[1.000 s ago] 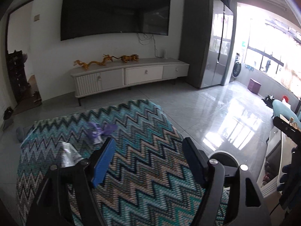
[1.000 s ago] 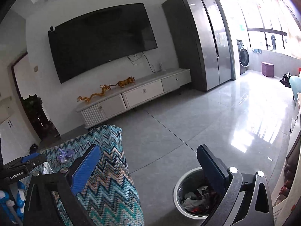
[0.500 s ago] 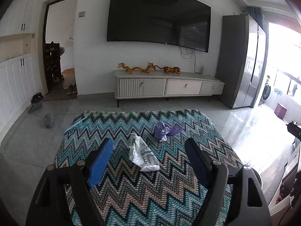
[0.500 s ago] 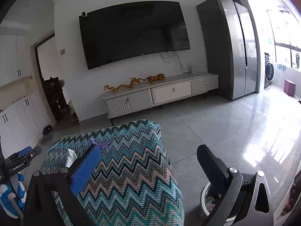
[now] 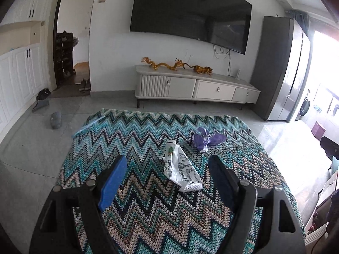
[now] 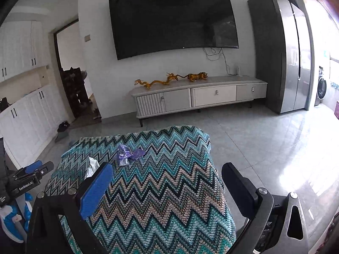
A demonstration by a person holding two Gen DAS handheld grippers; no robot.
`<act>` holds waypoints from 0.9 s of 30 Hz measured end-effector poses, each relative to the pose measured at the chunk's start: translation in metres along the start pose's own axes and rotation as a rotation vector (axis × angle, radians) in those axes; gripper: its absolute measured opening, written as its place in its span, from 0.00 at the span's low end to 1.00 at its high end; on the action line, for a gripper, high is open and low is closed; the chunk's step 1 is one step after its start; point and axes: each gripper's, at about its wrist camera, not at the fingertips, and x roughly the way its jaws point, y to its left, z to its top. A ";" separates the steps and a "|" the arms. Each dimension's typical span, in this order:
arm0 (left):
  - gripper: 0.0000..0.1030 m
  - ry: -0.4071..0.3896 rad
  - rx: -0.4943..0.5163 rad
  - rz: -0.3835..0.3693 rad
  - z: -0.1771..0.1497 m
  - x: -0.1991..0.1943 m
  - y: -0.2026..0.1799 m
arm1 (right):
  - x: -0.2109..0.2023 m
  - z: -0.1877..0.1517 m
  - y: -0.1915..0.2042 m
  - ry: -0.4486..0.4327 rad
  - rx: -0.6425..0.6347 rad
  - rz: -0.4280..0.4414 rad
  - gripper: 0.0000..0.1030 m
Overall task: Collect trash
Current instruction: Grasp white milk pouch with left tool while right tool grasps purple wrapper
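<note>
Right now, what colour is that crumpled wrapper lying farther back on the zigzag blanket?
Purple. The crumpled plastic wrapper shows best in the left wrist view, beyond the white printed plastic bag.

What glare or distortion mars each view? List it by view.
Left wrist view: the window blows out white, glare on the floor, fisheye bends the TV. Right wrist view: glare washes the floor at right; the white wrapper is half hidden.
</note>
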 end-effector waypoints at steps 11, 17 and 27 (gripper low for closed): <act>0.83 0.189 -0.011 -0.069 -0.011 0.099 -0.004 | 0.091 -0.001 0.018 0.105 -0.050 0.091 1.00; 0.83 0.258 0.014 -0.050 -0.014 0.148 -0.012 | 0.156 0.001 0.039 0.172 -0.087 0.162 1.00; 0.47 0.265 -0.079 -0.010 -0.017 0.174 0.014 | 0.246 -0.001 0.097 0.251 -0.199 0.258 1.00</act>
